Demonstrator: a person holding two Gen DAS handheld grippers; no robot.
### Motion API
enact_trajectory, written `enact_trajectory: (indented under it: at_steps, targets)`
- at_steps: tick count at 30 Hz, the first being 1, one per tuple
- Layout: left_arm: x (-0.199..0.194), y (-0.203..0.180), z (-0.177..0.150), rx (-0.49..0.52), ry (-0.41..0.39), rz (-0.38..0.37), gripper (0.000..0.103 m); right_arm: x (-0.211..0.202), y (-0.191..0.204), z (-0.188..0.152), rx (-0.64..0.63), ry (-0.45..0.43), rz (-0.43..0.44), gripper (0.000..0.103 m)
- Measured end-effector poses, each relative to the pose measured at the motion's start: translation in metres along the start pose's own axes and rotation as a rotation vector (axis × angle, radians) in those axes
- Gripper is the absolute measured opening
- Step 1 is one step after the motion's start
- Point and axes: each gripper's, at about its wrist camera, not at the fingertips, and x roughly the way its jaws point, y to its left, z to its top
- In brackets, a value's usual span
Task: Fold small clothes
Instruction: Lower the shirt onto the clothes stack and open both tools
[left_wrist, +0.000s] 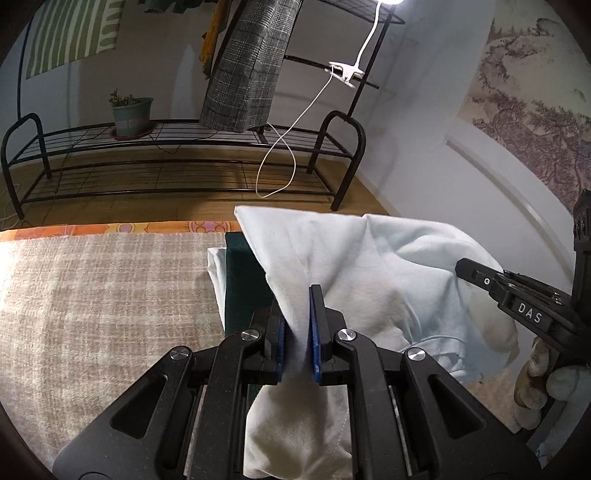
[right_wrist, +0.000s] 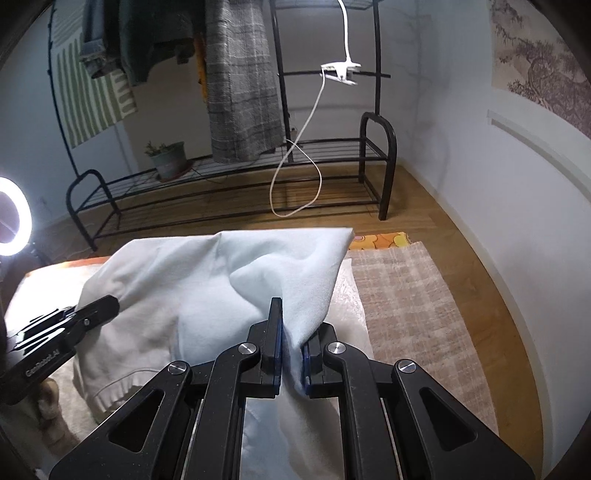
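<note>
Behind your work surface stands a black metal rack, its lower tiers open wire, with a grey plaid garment hanging down to its upper shelf and a potted plant on that shelf to the left. A white clip lamp grips a rack bar, its cord looping down toward the wooden floor. In front of you lies a beige checked blanket, edged at the far side by an orange patterned cloth. Raised above the blanket is the pale blue garment, stretched between your two tools, its ribbed hem sagging toward you in the right wrist view. Just beneath its left edge, a dark green folded item lies on a white one. Your left gripper is clamped on a pinch of the pale blue garment, cloth bunched between its blue pads. Your right gripper is likewise closed on the garment's opposite edge. A ring light glows at the left margin of the right wrist view.
</note>
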Motion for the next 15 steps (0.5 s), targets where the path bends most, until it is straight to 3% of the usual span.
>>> enact_trajectory:
  at_steps: [8,15]
  targets:
    - [0.006,0.002,-0.001,-0.012,0.029,0.02,0.01,0.016,-0.006,-0.002,-0.007,0.033,-0.022,0.01]
    - [-0.014,0.005,-0.001,-0.001,0.007,0.038,0.01,0.001,-0.014,0.0,0.036,0.017,-0.045,0.01]
